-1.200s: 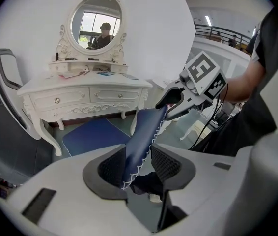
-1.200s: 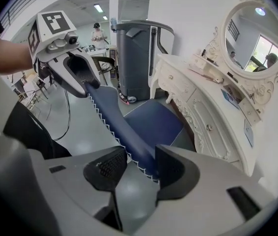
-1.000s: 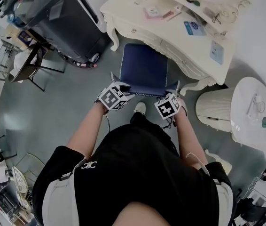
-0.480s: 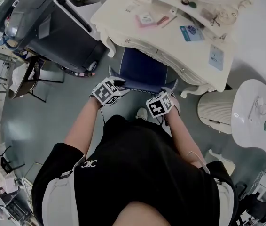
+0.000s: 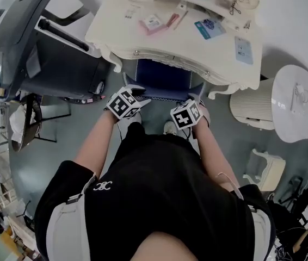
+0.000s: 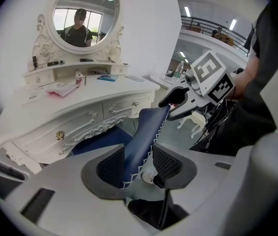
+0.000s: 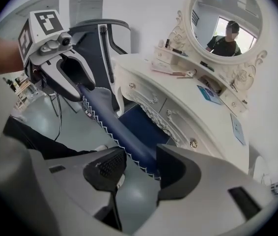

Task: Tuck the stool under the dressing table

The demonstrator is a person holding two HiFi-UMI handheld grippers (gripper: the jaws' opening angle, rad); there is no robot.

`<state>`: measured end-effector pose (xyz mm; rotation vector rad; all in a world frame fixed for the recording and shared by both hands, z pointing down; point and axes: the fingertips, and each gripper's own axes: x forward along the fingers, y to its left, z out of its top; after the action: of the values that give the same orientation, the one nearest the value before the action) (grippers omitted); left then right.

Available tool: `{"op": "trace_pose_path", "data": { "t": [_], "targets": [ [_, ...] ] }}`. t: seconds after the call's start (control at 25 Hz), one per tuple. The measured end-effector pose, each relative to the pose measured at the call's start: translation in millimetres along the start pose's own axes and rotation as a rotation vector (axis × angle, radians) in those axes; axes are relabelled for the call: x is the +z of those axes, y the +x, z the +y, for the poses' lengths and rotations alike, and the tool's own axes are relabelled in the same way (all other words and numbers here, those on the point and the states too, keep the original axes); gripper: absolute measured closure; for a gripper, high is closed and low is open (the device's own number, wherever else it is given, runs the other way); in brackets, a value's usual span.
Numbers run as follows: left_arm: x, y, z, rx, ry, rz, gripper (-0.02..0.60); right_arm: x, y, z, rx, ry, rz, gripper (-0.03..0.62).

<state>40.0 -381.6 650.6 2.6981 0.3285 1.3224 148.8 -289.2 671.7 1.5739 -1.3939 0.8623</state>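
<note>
Nearly tucked, by my reading. The dressing table spans the far middle of the floor. The stool sits in its kneehole, with only the near strip of blue seat showing.

- The person stands just on the near side with a gripper at each near corner of the seat. This is likely so the push runs straight and the stool does not skew left or right.
- On the left gripper the jaws have just been opening. The seat edge is between them and both pads lie against the blue, so it is clamped, though loosening.
- On the right gripper the jaws have opened further too. The seat edge lies against one jaw and bare floor shows beside the other pad, so it reads as let go.

Hidden or unclear:
- The far part of the seat is under the table's top.
- The stool legs are in no view.
- The small things on the table are too small to name.
</note>
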Motion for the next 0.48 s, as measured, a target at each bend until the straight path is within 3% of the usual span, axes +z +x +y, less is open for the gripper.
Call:
{"op": "trace_pose_path", "data": {
  "t": [0.48],
  "targets": [
    [28.9, -0.8, 67.1, -0.085, 0.168, 0.007, 0.396, 39.6, 17.5, -6.3, -0.081, 0.206, 0.043, 0.405]
  ]
}}
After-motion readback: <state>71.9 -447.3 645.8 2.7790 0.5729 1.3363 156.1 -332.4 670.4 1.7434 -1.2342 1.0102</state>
